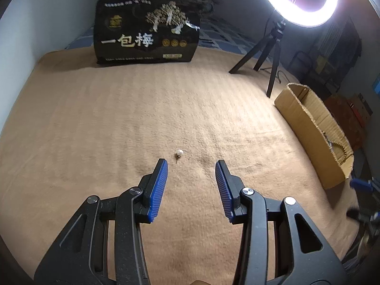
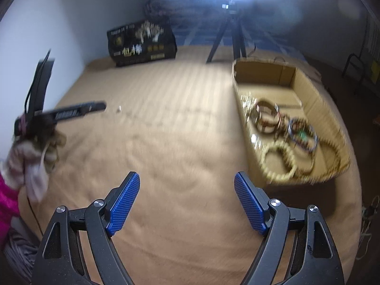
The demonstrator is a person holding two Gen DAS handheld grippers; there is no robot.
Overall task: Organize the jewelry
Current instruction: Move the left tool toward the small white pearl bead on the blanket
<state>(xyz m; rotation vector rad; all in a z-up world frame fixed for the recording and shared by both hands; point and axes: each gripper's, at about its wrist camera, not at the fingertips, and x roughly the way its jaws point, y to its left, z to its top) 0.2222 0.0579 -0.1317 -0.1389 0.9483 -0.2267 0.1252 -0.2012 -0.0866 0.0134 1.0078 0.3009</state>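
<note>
2 hand-held grippers with blue ribbed pads are in view. The left hand-held gripper [image 1: 191,163] has its jaws spread and empty above the tan ribbed blanket [image 1: 118,118]. 1 small white pearl earring with a metal post [image 1: 179,153] lies on the blanket just ahead of the left pad. The right hand-held gripper [image 2: 187,178] is likewise spread and empty. The open brown cardboard box [image 2: 306,90], to its right, holds beaded bracelets [image 2: 280,156].
</note>
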